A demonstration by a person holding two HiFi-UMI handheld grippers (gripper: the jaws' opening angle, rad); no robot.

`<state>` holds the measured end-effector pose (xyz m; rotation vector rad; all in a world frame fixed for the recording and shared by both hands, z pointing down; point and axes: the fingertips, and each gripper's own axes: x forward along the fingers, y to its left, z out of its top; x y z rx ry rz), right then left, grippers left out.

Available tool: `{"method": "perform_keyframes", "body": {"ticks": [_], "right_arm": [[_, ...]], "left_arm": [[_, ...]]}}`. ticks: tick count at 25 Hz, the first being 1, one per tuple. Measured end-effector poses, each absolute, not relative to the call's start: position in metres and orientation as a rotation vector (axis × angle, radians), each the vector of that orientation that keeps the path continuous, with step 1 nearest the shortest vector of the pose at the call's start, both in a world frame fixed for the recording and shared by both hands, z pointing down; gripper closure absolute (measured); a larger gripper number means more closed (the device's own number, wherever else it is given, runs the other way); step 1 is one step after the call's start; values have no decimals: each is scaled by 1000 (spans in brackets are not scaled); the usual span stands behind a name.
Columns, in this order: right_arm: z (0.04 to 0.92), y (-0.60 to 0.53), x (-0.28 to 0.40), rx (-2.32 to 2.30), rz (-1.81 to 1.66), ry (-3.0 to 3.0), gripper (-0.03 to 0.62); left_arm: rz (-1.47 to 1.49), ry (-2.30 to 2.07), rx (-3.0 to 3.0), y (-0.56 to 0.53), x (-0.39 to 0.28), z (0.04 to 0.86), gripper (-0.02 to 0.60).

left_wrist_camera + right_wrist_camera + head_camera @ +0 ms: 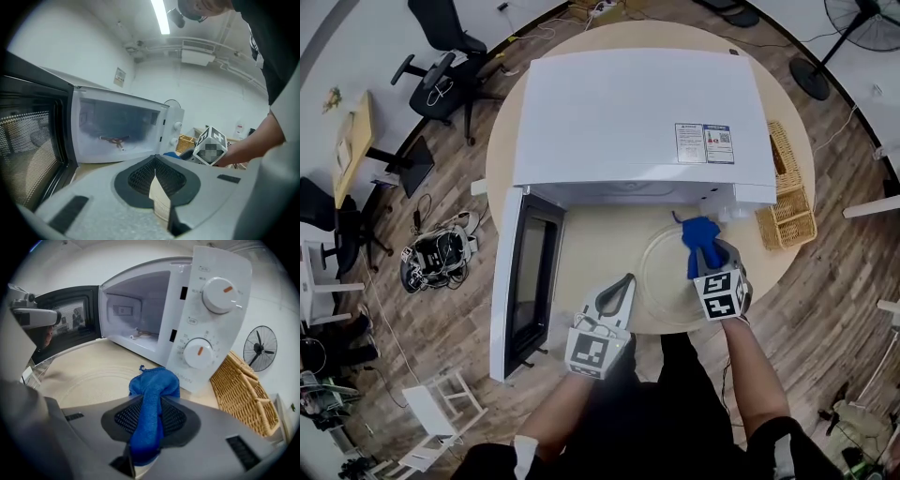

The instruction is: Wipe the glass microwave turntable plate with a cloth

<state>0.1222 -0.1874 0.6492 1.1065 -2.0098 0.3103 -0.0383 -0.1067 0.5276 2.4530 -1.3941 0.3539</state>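
The clear glass turntable plate (661, 277) lies flat on the round wooden table, in front of the open microwave (642, 117). My right gripper (701, 253) is shut on a blue cloth (698, 232), whose bunched end hangs over the plate's far right part. In the right gripper view the cloth (153, 390) runs between the jaws of the right gripper (151, 404), and the plate (89, 380) shows as faint rings to the left. My left gripper (624, 287) hovers at the plate's near left edge, shut and holding nothing. In its own view the left gripper (155, 161) points at the microwave cavity.
The microwave door (525, 277) swings open to the left, over the table's edge. A wicker basket (787, 202) stands at the table's right edge beside the control panel (211, 315). Office chairs (441, 66) and a fan (862, 28) stand on the floor around the table.
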Motion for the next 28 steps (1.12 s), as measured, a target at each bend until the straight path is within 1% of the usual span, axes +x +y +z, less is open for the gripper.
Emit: {"method": "perform_keyframes", "body": {"ticks": [10,17,22,28], "right_arm": [[649,-181,163,1200,326,-1922,499],[634,-178,169,1254,319,-1919,502],[605,-170,151,1289,337,-1995,502],[579,-157,106,1226,342,-2117,502]], "left_arm": [[350,-1374,2473,-105,-31,524,575],[340,-1362,2453,-103,-28,528,575],[318,-1375,2447,-105,-30,527,575],[312,-1410,2423,-103,-42,528,575]]}}
